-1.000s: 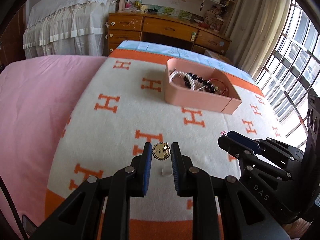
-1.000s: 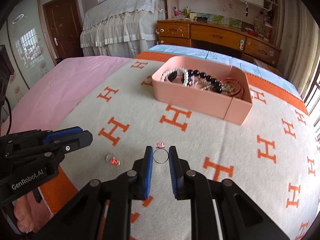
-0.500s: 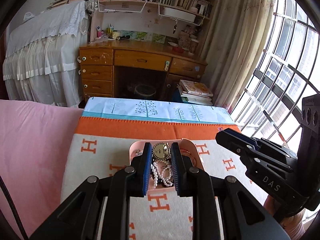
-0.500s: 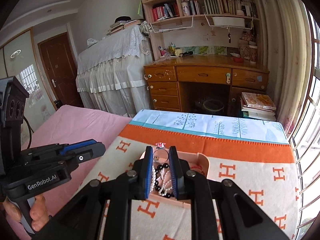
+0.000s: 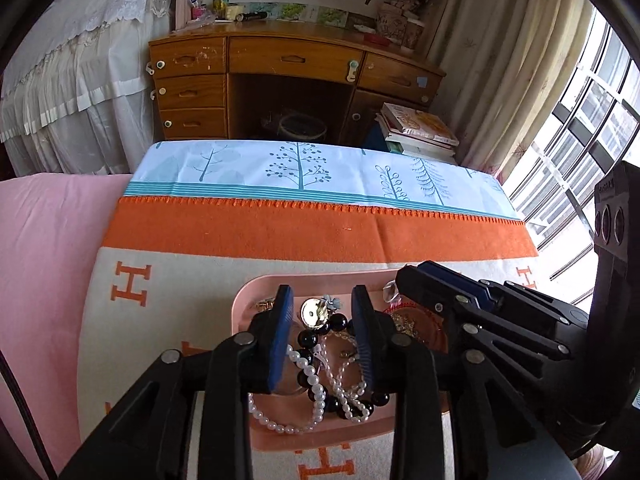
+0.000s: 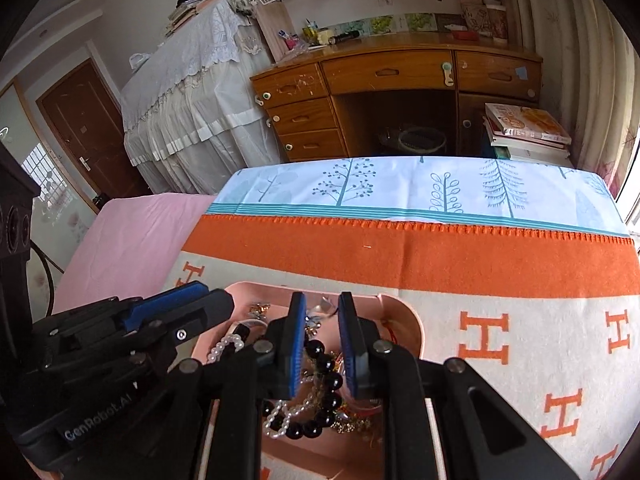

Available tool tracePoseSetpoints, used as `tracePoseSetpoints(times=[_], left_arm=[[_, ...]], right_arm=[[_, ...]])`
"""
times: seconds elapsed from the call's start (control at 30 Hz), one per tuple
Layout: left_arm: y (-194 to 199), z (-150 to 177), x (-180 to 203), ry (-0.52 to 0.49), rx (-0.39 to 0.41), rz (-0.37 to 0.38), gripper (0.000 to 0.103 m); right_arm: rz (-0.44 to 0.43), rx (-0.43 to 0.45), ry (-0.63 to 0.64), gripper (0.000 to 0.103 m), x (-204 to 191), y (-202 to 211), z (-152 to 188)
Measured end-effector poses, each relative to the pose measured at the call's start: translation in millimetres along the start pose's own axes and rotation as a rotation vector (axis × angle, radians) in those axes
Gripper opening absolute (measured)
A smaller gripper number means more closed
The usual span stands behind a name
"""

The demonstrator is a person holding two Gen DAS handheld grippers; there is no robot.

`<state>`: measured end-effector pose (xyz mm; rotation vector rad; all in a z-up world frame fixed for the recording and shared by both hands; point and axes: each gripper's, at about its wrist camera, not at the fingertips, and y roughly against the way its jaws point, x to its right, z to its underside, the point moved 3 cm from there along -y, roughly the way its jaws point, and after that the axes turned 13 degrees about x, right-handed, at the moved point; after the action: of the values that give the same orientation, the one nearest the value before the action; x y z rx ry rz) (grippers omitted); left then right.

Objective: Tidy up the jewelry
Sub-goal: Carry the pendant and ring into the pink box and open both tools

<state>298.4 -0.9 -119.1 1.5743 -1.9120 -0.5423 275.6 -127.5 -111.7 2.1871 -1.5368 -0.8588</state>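
The right gripper (image 6: 322,308) stood narrow; whether it held the thin ring was unclear. The left gripper (image 5: 322,300) had just been opening, the gold brooch (image 5: 313,312) loose in the pink tray (image 5: 256,286) on the orange-lettered blanket (image 5: 168,272), before a wooden desk (image 5: 296,56).

1 pink tray (image 5: 244,300), 2 grippers, 1 pearl strand (image 5: 308,380), 1 black bead bracelet (image 6: 326,364), 1 gold earring (image 5: 313,313)
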Motion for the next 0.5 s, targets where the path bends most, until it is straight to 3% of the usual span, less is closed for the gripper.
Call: tracePoseSetpoints(times=[0.13,0.5], left_arm=[[3,1,-4,-0.001,0.010,-0.016,0.050],[52,-1,-9,-0.027,0.065,-0.027,0.059]], right_arm=[[0.008,0.005,-0.003,0.017,2,-5,2],[0.019,0.039,0.023,0.017,-4,26,6]])
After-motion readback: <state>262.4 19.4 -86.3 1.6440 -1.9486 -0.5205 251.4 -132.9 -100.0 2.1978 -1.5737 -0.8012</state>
